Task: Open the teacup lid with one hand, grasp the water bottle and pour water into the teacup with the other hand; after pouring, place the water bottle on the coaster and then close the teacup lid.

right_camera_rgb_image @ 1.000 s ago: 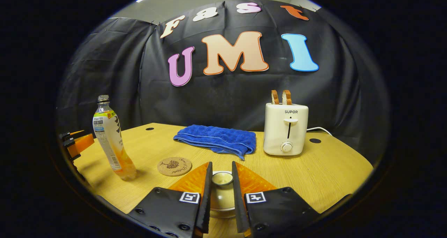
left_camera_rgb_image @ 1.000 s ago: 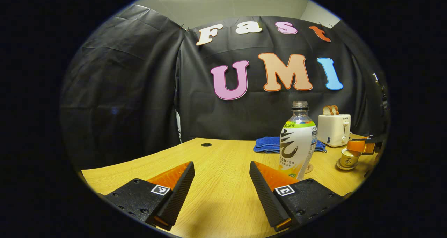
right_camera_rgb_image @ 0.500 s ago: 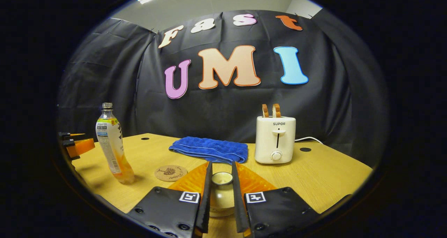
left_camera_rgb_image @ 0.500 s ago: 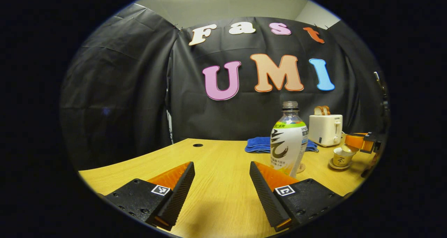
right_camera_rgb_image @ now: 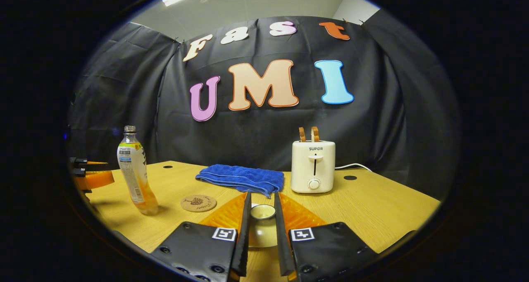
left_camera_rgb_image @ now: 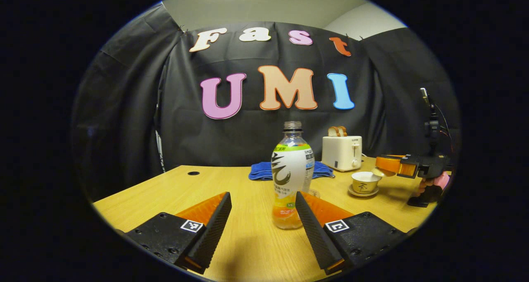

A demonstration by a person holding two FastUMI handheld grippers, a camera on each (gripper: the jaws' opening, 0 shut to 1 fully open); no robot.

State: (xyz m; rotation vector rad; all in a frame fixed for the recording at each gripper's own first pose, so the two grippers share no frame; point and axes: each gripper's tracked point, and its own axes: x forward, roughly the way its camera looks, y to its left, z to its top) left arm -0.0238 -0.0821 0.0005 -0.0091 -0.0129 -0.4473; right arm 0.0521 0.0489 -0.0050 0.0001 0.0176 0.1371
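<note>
A clear bottle [left_camera_rgb_image: 291,174] with a white and green label and orange liquid at its base stands uncapped on the wooden table [left_camera_rgb_image: 248,249]. It is just ahead of my open left gripper [left_camera_rgb_image: 262,197], close to the right finger, apart from both. To its right the small teacup [left_camera_rgb_image: 365,182] sits uncovered on its saucer. My right gripper [left_camera_rgb_image: 384,165] holds the lid [left_camera_rgb_image: 378,173] just right of and above the cup. In the right gripper view, the right gripper [right_camera_rgb_image: 262,196] is shut on the lid [right_camera_rgb_image: 263,222]; the bottle [right_camera_rgb_image: 134,174] and the round cork coaster [right_camera_rgb_image: 198,203] lie to the left.
A folded blue towel [right_camera_rgb_image: 241,178] and a cream toaster [right_camera_rgb_image: 312,166] with bread slices stand at the back of the table. A hand [left_camera_rgb_image: 432,183] holds the right gripper near the table's right edge. The left gripper [right_camera_rgb_image: 93,178] shows at the far left.
The left gripper view has swung right, bringing the bottle between its open fingers. The right gripper has carried the lid up and off the teacup to the right.
</note>
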